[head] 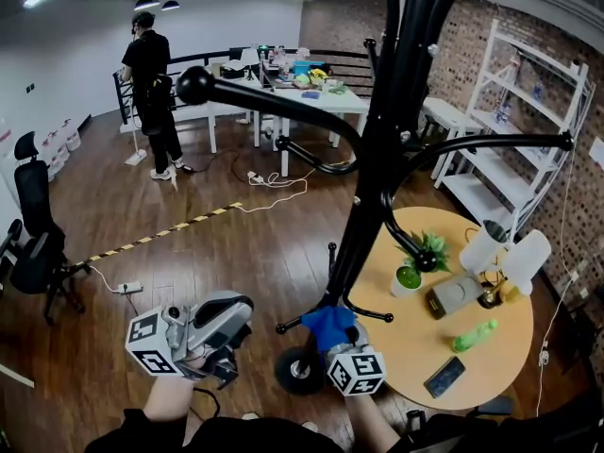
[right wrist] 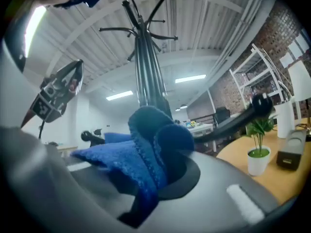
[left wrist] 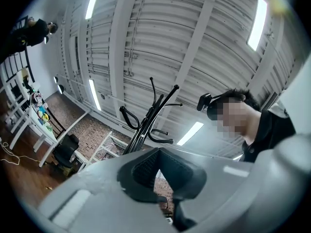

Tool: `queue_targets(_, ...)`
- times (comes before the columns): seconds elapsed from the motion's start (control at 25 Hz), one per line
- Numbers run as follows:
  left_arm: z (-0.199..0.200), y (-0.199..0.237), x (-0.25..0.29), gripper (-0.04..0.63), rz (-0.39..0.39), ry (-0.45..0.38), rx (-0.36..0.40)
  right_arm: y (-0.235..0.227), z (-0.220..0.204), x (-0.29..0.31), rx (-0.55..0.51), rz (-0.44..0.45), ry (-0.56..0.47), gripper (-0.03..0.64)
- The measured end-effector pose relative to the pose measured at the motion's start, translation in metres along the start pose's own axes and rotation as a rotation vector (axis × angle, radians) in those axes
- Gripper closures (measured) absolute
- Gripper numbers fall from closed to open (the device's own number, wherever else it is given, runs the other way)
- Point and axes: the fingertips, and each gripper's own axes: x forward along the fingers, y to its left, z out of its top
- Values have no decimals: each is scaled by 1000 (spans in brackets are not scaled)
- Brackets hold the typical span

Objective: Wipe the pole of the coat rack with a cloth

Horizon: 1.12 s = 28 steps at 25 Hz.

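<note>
The right gripper (right wrist: 160, 161) is clenched on a blue cloth (right wrist: 129, 154), a thick, nubbly knit bunched into soft folds that bulge above the jaws and spill out to one side in a flat flap. In the head view the cloth (head: 328, 324) is pressed against the lowest stretch of the coat rack pole (head: 377, 177), just above the round dark base (head: 298, 370) and between the short curved bottom hooks, with the right gripper (head: 338, 340) directly under it. The pole is slim, black and smooth, a cluster of metal tubes that rises and fans into long curved arms tipped with ball ends; the right gripper view looks straight up it (right wrist: 148, 76) to the hooks against the ribbed white ceiling. The left gripper (head: 229, 317) hangs apart from the rack, to its left and over the dark plank floor (head: 236, 253), and its own view shows its ridged black pads (left wrist: 146, 171) closed together with nothing between them. Just right of the rack stands a round pale wooden table (head: 415, 343). On it a small white pot (head: 406, 281) holds a spiky green plant (head: 431, 249), and a green bottle (head: 474, 335) lies on its side near a flat dark phone (head: 444, 377). A white shelf unit (head: 514, 149) leans against the brick wall behind.
</note>
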Motion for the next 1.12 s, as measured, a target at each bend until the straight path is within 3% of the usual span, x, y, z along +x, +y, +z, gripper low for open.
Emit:
queue_targets(0.12,-2,0,0,595,-5,4,-7,-7,-21,-2,103,-12,16,594)
queue_targets(0.28,-4,2,-3,595,-2,3,-9,-4,-11,0,101,-9,18,594)
queue_targets(0.36,-4,4,-3,595,-2,0,-7,-2,8,-1,85,6,-31,594)
queue_targets(0.64,1,6,-3,595,6,-23,4,23,123,-10,92,79,-267,594)
queue_targets(0.92,10,10,-10,595,18,-43,18,63,274,-21,-89,156,-557,594)
queue_targets(1.12,14,9,-13,595,18,-53,21,80,330,-25,-159,156,-631,594)
